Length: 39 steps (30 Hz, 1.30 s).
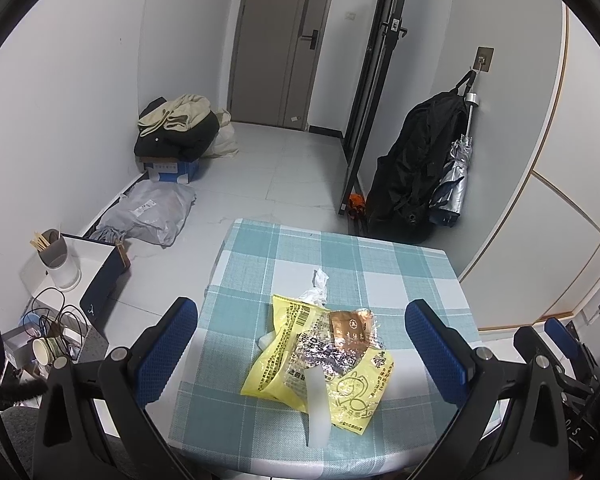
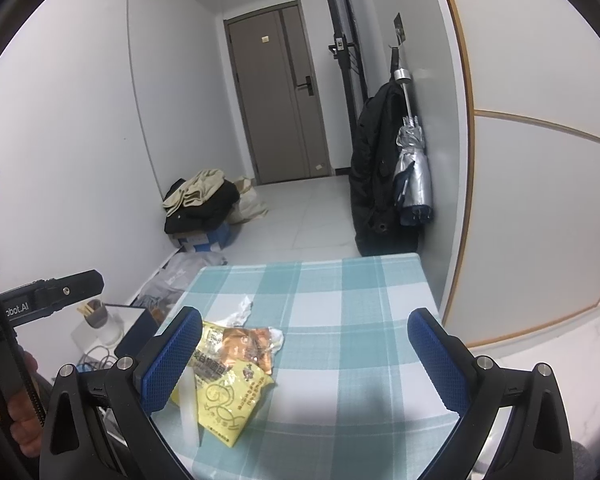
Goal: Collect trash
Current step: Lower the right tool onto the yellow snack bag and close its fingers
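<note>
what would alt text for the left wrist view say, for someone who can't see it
An open left gripper with blue-padded fingers hovers over a pile of trash on a teal checked table: a yellow wrapper, a copper foil packet and a crumpled white tissue. Beyond lie a tiled floor, a grey door and a black coat hanging on the wall.

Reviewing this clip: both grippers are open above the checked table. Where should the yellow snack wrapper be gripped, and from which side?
Probably by its raised, crinkled middle, coming straight down from above. The yellow wrapper lies nearly flat on the table, so its thin edges offer little to pinch. The left gripper is open and straddles it; the right gripper sits off to its side.
</note>
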Available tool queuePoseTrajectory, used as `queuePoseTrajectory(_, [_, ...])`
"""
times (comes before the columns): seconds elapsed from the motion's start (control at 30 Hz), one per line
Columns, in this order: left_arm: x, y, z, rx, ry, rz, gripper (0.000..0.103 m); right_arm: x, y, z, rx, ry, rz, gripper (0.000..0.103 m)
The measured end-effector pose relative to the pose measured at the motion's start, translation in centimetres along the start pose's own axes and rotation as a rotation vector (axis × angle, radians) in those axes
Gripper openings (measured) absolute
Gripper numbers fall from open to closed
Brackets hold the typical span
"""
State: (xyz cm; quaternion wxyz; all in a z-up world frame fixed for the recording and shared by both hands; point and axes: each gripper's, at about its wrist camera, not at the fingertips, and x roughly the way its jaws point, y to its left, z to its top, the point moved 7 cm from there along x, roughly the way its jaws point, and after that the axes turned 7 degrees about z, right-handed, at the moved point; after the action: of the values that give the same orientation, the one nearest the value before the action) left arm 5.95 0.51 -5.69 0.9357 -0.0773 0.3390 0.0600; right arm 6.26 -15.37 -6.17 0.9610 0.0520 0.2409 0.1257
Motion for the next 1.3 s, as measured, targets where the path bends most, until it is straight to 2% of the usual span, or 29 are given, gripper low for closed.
queuePoseTrajectory(0.17, [0.6, 0.5, -0.1, -0.001, 0.02, -0.02, 0.102, 0.6, 0.2, 0.0, 0.0, 0.014, 0.014, 0.103])
queuePoseTrajectory(0.3, [1.3, 1.4, -0.1, -0.025, 0.059, -0.065, 0.102, 1.7, 0.7, -0.2, -0.018, 0.042, 0.033, 0.103])
queuePoseTrajectory(0.4, [2.0, 3.0, 0.3, -0.053, 0.071, -0.05, 0.102, 3.5, 1.7, -0.6, -0.04, 0.092, 0.063, 0.103])
queuePoseTrajectory(0.67, [4.1, 6.9, 0.4, -0.161, 0.125, -0.028, 0.102, 7.0, 4.7, -1.5, -0.074, 0.152, 0.161, 0.102])
queuePoseTrajectory(0.83, [5.4, 7.9, 0.0, -0.185, 0.169, -0.023, 0.102, 9.7, 7.6, -3.3, -0.118, 0.224, 0.232, 0.088])
queuePoseTrajectory(0.9, [5.8, 8.3, -0.1, -0.187, 0.181, -0.026, 0.102, 10.7, 8.7, -4.5, -0.125, 0.264, 0.264, 0.077])
queuePoseTrajectory(1.07, [6.5, 8.8, -0.4, -0.196, 0.214, -0.041, 0.102, 12.0, 10.4, -7.1, -0.174, 0.328, 0.297, 0.069])
queuePoseTrajectory(1.2, [6.7, 9.1, -0.5, -0.207, 0.231, -0.05, 0.102, 12.7, 11.4, -9.1, -0.196, 0.379, 0.316, 0.054])
queuePoseTrajectory(1.3, [6.7, 9.2, -0.5, -0.213, 0.238, -0.055, 0.102, 13.2, 11.8, -10.3, -0.223, 0.404, 0.313, 0.052])
